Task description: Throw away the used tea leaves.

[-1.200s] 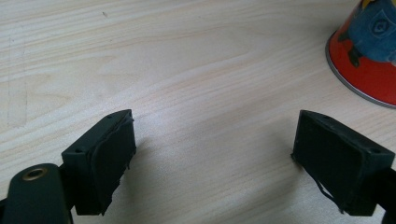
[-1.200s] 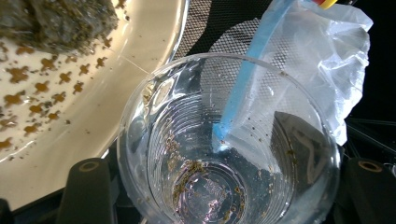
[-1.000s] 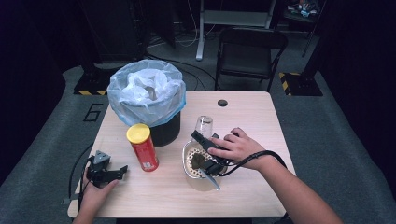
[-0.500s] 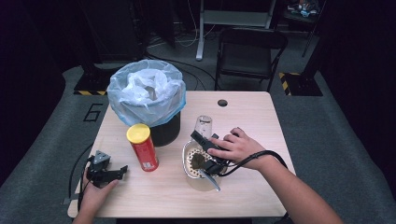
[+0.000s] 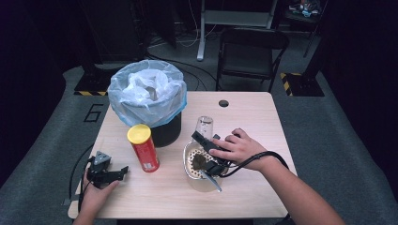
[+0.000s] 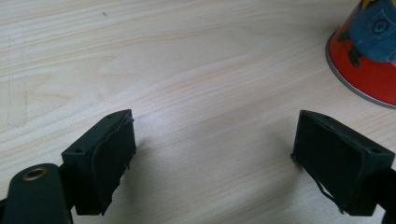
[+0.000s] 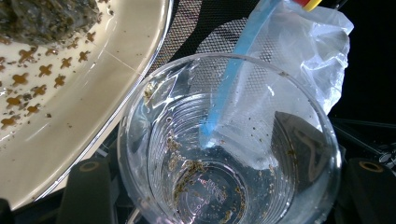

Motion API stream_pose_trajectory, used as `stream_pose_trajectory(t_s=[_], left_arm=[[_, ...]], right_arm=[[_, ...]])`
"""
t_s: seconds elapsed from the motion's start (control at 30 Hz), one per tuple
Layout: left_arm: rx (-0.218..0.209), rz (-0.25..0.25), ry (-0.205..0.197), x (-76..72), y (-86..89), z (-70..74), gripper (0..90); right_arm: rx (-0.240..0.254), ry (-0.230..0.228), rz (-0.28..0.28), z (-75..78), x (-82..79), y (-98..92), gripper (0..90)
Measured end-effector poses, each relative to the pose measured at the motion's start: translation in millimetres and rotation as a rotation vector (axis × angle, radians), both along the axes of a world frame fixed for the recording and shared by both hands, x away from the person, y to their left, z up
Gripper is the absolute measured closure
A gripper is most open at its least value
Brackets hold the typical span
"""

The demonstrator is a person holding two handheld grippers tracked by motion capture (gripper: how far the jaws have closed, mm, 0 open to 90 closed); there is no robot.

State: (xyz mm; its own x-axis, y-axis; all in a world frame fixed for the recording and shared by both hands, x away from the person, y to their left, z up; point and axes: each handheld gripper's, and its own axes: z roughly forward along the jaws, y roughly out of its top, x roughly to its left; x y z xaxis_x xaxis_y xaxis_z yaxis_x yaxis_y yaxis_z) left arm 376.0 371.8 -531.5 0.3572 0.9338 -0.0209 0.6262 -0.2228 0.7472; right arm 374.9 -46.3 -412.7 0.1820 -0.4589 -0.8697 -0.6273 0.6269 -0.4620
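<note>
The right gripper pinches a clear plastic cup. One black jaw sits on each side of it, and they look snug against its wall. The cup lies on its side, so the right gripper view looks straight into its open mouth. In the high view the cup pokes out past the right gripper and the right hand, pointing at the bin.

Nothing has moved since a second ago. Both hands are in the same spots and the pinch is just as tight. So I think this is a little wait: the cup is held, but it has not gone to the bin yet.

The cup is thin and see-through, with rings round its wall and brown crumbs stuck inside. Beside it is a smooth cream plate with small brown marks and a dark, wet lump of food. It sits on the pale wooden table.

Further off stands the round black bin with a crinkly, pale blue bag. Next to it is a tall red chip can with a yellow lid.

The left gripper rests on the table, jaws spread wide and holding nothing.
</note>
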Motion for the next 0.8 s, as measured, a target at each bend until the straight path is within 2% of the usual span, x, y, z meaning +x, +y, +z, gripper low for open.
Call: stream_pose_trajectory(t_s=[0.03, 0.07, 0.1, 0.13, 0.2, 0.23, 0.27, 0.3, 0.33, 0.37, 0.43, 0.47, 0.63, 0.67, 0.7, 0.73, 0.77, 0.8], left_arm=[[0.000, 0.000, 0.000, 0.0, 0.0, 0.0, 12.9], [0.000, 0.000, 0.000, 0.0, 0.0, 0.0, 12.9], [0.001, 0.000, 0.000, 0.0, 0.1, 0.1, 12.8], [0.000, 0.000, 0.000, 0.0, 0.0, 0.0, 12.9], [0.000, 0.000, 0.000, 0.0, 0.0, 0.0, 12.9], [0.000, 0.000, 0.000, 0.0, 0.0, 0.0, 12.9], [0.000, 0.000, 0.000, 0.0, 0.0, 0.0, 12.8], [0.000, 0.000, 0.000, 0.0, 0.0, 0.0, 12.9], [0.000, 0.000, 0.000, 0.0, 0.0, 0.0, 12.9], [0.000, 0.000, 0.000, 0.0, 0.0, 0.0, 12.9], [0.001, 0.000, 0.000, 0.0, 0.0, 0.0, 12.8], [0.000, 0.000, 0.000, 0.0, 0.0, 0.0, 12.9], [0.000, 0.000, 0.000, 0.0, 0.0, 0.0, 12.9], [0.000, 0.000, 0.000, 0.0, 0.0, 0.0, 12.9], [0.000, 0.000, 0.000, 0.0, 0.0, 0.0, 12.8], [0.000, 0.000, 0.000, 0.0, 0.0, 0.0, 12.9], [0.000, 0.000, 0.000, 0.0, 0.0, 0.0, 12.8], [0.000, 0.000, 0.000, 0.0, 0.0, 0.0, 12.8]], right_arm=[[-0.004, -0.001, 0.003, 1.0, -0.2, 0.2, 32.2], [0.020, 0.000, 0.002, -1.0, 0.3, -0.7, 32.2], [0.021, 0.003, -0.002, -1.1, -0.4, -0.6, 32.1], [-0.011, 0.030, -0.005, -0.4, -0.6, 0.0, 32.1], [0.012, 0.055, -0.014, -2.5, -0.6, -0.7, 32.1], [0.055, 0.018, 0.005, -1.2, -0.4, 0.0, 32.1], [0.024, 0.054, -0.011, -2.4, -0.2, -0.5, 32.1], [0.035, 0.051, -0.009, -2.3, 0.1, -0.5, 32.1], [0.071, 0.060, -0.013, -2.4, 0.9, -1.0, 32.1], [0.146, 0.039, -0.007, -1.6, 1.1, -1.0, 32.0], [0.246, 0.089, -0.022, -1.1, 1.3, -2.1, 32.1], [0.284, 0.099, -0.020, 0.4, 1.1, -2.3, 32.1], [0.528, 0.241, -0.027, 7.1, 1.9, -5.0, 32.1], [0.575, 0.285, -0.035, 7.2, 2.0, -5.6, 32.1], [0.611, 0.300, -0.032, 10.5, 2.5, -6.7, 32.1], [0.715, 0.388, -0.039, 13.1, 3.2, -8.1, 32.1], [0.776, 0.448, -0.042, 16.3, 4.0, -9.2, 32.0], [0.842, 0.527, -0.046, 19.9, 5.0, -10.3, 31.9]])
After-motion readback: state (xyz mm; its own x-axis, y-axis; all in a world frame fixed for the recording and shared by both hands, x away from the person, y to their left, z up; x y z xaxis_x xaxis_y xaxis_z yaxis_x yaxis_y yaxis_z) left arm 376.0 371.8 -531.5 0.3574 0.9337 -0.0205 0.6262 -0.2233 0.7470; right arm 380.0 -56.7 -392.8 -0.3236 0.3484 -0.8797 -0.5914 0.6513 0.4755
